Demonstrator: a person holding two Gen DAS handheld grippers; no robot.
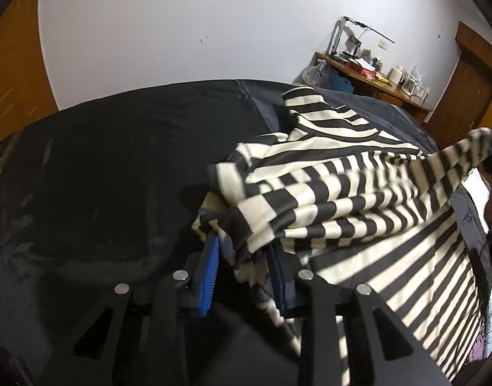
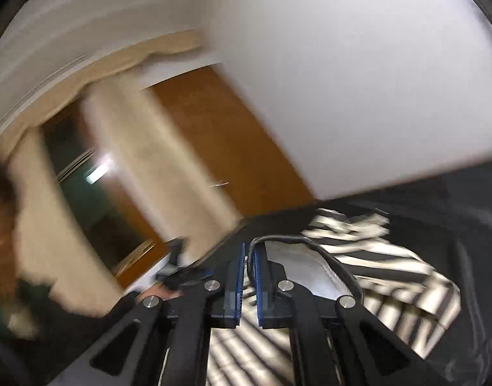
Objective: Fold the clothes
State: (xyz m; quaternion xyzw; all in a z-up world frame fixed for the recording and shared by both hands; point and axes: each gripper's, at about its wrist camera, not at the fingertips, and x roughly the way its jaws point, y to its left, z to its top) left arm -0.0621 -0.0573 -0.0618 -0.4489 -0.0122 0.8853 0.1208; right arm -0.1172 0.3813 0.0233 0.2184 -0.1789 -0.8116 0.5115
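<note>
Striped garment (image 1: 326, 193) bunched on black sheet (image 1: 101, 177), clamped in both grippers' fingers (image 1: 210, 263); cluttered desk (image 1: 368, 77) behind.

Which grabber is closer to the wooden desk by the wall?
Right. The right gripper holds up the striped shirt near the desk; the left gripper grips the shirt's bunched end farther away.

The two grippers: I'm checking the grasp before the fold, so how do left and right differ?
The left gripper has a thick bunch of the striped garment between its blue pads; the right gripper is shut on a thin dark-edged part of it. The left view is sharp and looks down at the dark cover; the right view is motion-blurred and looks nearly level at the wall. Both have black fingers with blue pads.
</note>
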